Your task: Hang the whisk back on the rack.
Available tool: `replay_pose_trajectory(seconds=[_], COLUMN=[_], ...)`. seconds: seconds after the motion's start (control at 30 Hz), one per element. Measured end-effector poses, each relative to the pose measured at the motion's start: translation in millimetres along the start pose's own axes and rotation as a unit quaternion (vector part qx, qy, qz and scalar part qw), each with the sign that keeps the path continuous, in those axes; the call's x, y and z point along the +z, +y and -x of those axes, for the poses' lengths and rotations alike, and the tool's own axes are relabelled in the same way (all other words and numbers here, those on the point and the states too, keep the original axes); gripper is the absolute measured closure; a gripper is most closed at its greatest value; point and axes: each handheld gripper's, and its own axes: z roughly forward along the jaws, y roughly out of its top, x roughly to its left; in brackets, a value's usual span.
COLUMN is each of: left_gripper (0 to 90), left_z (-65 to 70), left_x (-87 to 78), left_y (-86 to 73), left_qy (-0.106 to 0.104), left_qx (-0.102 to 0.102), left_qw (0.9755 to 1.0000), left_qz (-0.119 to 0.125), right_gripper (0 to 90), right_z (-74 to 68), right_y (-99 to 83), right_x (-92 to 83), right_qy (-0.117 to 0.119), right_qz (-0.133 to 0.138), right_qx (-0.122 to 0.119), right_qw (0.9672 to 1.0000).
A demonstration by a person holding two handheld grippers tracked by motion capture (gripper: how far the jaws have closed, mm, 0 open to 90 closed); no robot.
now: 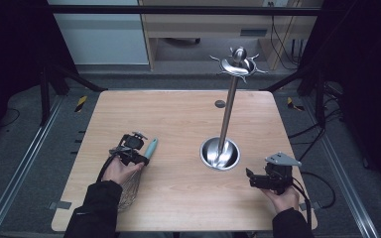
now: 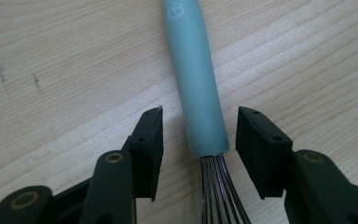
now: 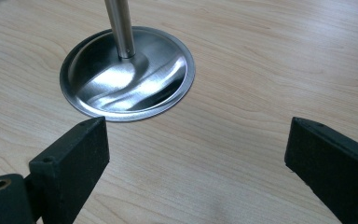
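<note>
A: Where is the whisk [image 2: 200,93]?

B: Flat on the surface [image 1: 178,119], at about 8 o'clock from centre. In the high view its long axis runs from 7 to 1 o'clock, teal handle far, wires toward the person.

A: Left gripper [image 2: 199,140]?

B: Released. Jaws straddle the handle's wire end, a gap on each side, no contact. Likely next move: close across the handle.

A: Right gripper [image 3: 196,154]?

B: Spread wide, holding nothing, at about 4 o'clock, just beside the steel stand's [image 3: 127,74] dish base. Left is far nearer the whisk.

A: Clearance?

B: Bare wood between whisk and stand; near edge close behind the wires.
</note>
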Motion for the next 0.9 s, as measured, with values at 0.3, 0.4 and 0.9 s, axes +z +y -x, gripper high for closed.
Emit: replay_pose_trajectory(seconds=[0.3,0.4,0.9], left_gripper=[57.1,59.7,66.7], left_z=[0.2,-0.3,-0.1], left_x=[8.3,10.1,18.1], left_y=[0.3,0.2,2.8], left_qy=[0.000,-0.004,-0.006], left_qx=[-0.008,-0.014,-0.037], left_qw=[0.9998,0.9997,0.9988], left_qz=[-0.016,-0.019,-0.031], right_gripper=[6.5,6.5,6.5], right_z=[-0.5,-0.6,-0.6], right_y=[-0.2,-0.2,-0.5], right_x=[0.2,0.1,1.0], right_qy=[0.000,0.000,-0.003], right_qz=[-0.005,-0.005,-0.003], right_qx=[0.003,0.002,-0.003], right_qw=[1.0000,1.0000,1.0000])
